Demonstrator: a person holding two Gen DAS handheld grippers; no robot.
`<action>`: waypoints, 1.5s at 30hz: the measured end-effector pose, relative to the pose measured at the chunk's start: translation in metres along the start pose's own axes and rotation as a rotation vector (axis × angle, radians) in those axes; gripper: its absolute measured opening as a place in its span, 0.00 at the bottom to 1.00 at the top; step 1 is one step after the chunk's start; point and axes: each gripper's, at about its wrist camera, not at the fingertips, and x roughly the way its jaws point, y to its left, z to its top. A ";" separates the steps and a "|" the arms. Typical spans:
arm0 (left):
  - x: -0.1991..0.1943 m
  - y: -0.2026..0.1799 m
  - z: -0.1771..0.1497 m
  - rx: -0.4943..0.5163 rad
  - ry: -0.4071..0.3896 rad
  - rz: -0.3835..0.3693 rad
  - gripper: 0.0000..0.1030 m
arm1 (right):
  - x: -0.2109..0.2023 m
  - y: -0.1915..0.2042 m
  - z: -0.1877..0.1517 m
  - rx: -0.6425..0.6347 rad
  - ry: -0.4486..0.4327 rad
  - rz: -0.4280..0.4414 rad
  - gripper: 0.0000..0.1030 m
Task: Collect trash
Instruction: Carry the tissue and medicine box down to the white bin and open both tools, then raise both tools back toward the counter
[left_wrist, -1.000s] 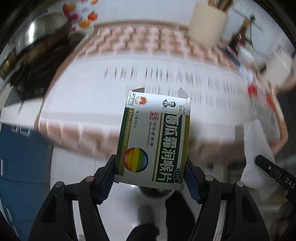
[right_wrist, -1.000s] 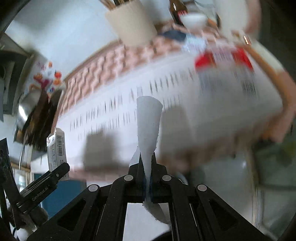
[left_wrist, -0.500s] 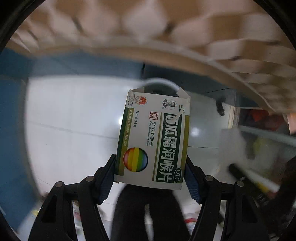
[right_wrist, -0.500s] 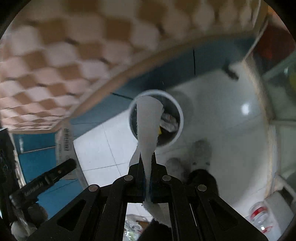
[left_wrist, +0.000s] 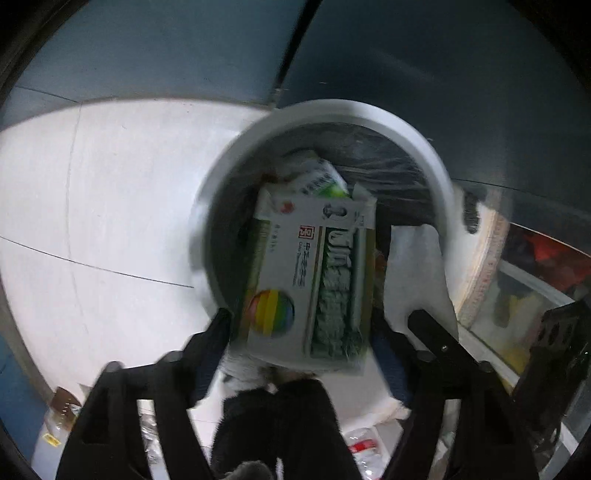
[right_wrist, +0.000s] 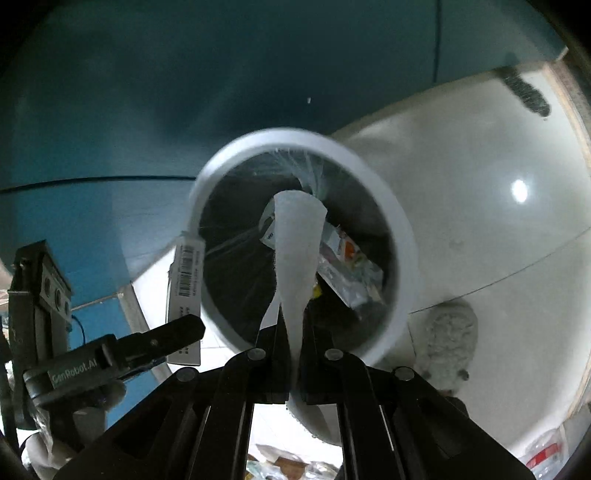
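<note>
Left wrist view pretty smeared: medicine box (left_wrist: 310, 288) motion-blurred, most print unreadable, its lower edge hiding left tool (left_wrist: 301, 332) contact, so grip there hard to call. Box also covers near side of trash bin (left_wrist: 325, 110) and most stuff inside; green-white pack (left_wrist: 317, 177) peeking behind it, can't ID.

Right wrist view: paper strip (right_wrist: 297, 251) blocks middle of bin contents; wrappers (right_wrist: 347, 266) too small to name. Strip's lower end vanishes between right tool (right_wrist: 295, 354) fingers. Grey fuzzy thing (right_wrist: 448, 343) on floor, partly cut by tool body.
</note>
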 end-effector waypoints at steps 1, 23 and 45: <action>0.001 0.001 0.001 -0.008 -0.010 -0.002 0.89 | 0.008 0.003 0.004 -0.009 0.017 -0.019 0.06; -0.147 0.022 -0.120 0.032 -0.259 0.311 0.98 | -0.129 0.066 -0.057 -0.266 -0.142 -0.359 0.99; -0.401 -0.026 -0.279 0.150 -0.486 0.203 0.98 | -0.442 0.201 -0.211 -0.398 -0.316 -0.341 0.99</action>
